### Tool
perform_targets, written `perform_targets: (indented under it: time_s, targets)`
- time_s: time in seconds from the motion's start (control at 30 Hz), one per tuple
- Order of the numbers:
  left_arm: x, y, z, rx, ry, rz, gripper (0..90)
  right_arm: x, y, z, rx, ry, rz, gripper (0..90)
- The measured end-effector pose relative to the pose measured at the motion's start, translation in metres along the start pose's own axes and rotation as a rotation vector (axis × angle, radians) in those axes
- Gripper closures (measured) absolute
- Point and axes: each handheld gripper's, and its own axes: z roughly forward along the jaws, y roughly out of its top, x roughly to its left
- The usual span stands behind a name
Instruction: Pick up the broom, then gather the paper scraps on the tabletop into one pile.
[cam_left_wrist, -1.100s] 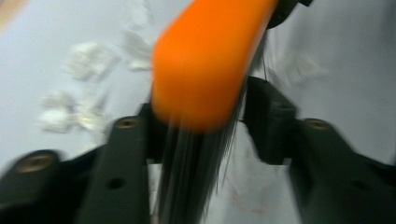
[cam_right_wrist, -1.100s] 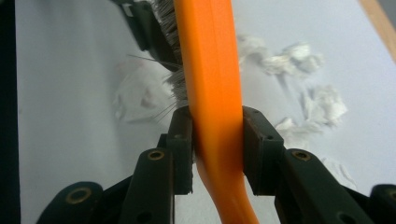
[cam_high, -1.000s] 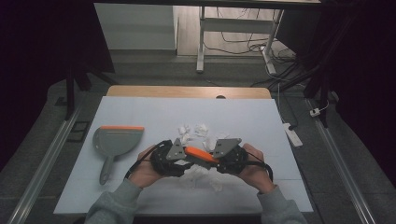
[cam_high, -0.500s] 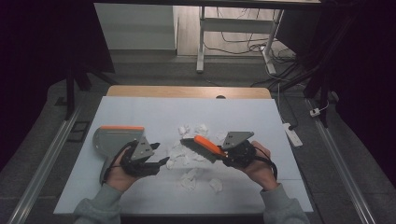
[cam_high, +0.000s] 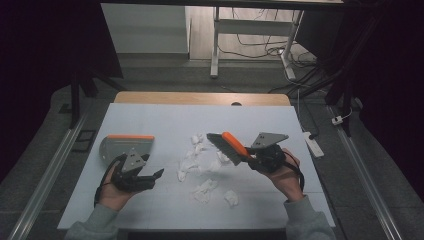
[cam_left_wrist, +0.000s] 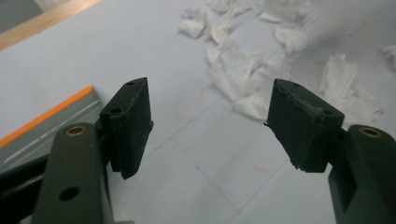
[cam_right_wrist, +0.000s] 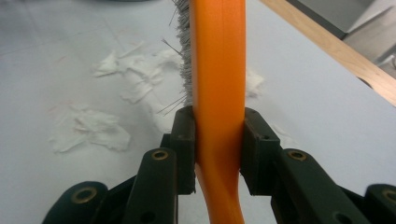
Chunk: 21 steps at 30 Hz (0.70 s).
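Centrally, a white worktop (cam_high: 165, 120) is shown, with a grey dustpan (cam_high: 122, 145) at its left and torn paper scraps (cam_high: 200, 165) strewn mid-surface. An orange-backed brush (cam_high: 231, 146) is pinched by its handle in the right gripper (cam_high: 252, 159), above the scraps. The left gripper (cam_high: 150, 176), just beside the dustpan, has its jaws spread with nothing between them, having just been opening. The dustpan handle should be clamped squarely before the scraps are swept toward its lip. That handle is hidden beneath the left gripper; the bristle tips are cut off in the right gripper view.
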Motion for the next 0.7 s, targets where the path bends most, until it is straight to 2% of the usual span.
perform_targets:
  time_s: [0.23,0.5,0.7]
  targets:
    - [0.011,-0.02,-0.001,0.025,0.019,-0.058,30.7,-0.015,-0.008,-0.006,-0.015,-0.05,0.071,69.2]
    - [0.016,-0.024,-0.001,0.03,0.026,-0.067,29.5,-0.026,-0.014,-0.011,-0.016,-0.087,0.124,69.2]
    - [0.02,-0.027,0.002,0.044,0.02,-0.08,29.4,-0.03,-0.018,-0.009,0.007,-0.105,0.147,69.2]
